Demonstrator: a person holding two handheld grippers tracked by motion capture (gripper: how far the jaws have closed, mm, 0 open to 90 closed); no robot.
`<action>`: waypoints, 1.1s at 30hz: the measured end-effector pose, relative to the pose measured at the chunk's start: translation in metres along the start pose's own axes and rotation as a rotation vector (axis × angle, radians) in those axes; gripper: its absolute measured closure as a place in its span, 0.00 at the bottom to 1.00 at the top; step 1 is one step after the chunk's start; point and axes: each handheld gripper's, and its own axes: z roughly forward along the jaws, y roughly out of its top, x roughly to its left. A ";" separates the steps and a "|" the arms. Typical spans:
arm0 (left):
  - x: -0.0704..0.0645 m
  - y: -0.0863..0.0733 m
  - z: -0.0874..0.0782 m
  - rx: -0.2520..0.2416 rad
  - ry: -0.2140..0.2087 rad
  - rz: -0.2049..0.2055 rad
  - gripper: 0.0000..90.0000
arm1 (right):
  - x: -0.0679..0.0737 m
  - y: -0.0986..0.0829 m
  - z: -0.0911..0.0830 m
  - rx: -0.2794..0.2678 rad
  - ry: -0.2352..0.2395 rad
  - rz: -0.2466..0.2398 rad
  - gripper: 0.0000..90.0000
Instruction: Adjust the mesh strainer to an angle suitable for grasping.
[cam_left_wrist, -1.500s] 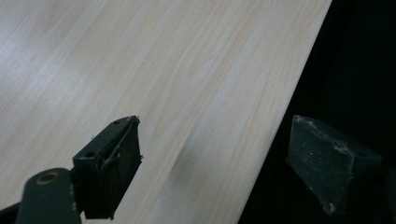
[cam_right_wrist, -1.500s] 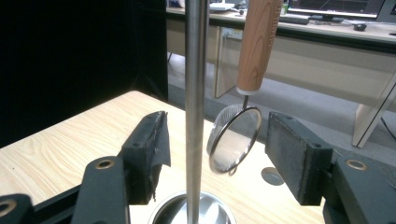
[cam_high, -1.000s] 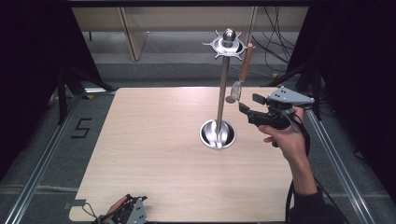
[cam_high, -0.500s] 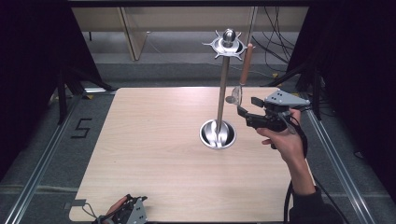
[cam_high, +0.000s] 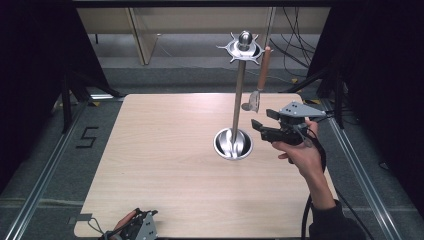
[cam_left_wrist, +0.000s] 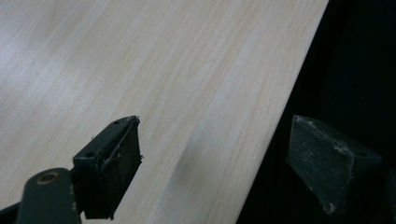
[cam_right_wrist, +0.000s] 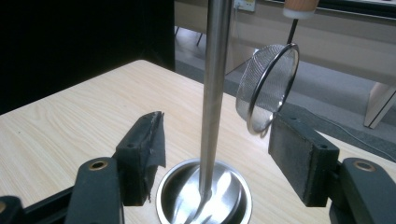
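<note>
A steel utensil stand rises mid-table, with a round dish base (cam_high: 233, 143), a thin pole (cam_high: 239, 95) and a hooked crown (cam_high: 244, 46). A small mesh strainer (cam_high: 254, 100) with a wooden handle (cam_high: 264, 65) hangs from one hook. My right gripper (cam_high: 262, 121) is held open just right of the pole, below the strainer. In the right gripper view the pole (cam_right_wrist: 214, 84) stands between the open jaws of that gripper (cam_right_wrist: 217, 158), above the base (cam_right_wrist: 205, 198), and the strainer (cam_right_wrist: 268, 88) hangs by the right jaw. My left gripper (cam_high: 139, 227) rests open at the table's front edge.
The wooden table (cam_high: 165, 150) is bare around the stand. In the left gripper view the open left gripper (cam_left_wrist: 219, 163) straddles the table's edge (cam_left_wrist: 275, 140), with darkness beyond. Metal rails run along both sides of the table, and cables lie behind it.
My right gripper has drifted slightly lower and closer to the stand's pole. The left gripper has stayed still.
</note>
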 end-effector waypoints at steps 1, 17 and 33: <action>-0.001 0.000 0.000 -0.003 -0.005 -0.004 0.18 | 0.000 0.000 -0.001 0.015 0.009 0.007 0.40; 0.000 0.001 0.000 0.004 -0.001 -0.007 0.18 | 0.009 -0.013 0.002 0.071 0.026 0.003 0.40; 0.001 0.002 0.001 -0.002 -0.015 -0.012 0.18 | 0.019 -0.031 0.015 0.134 0.063 0.006 0.40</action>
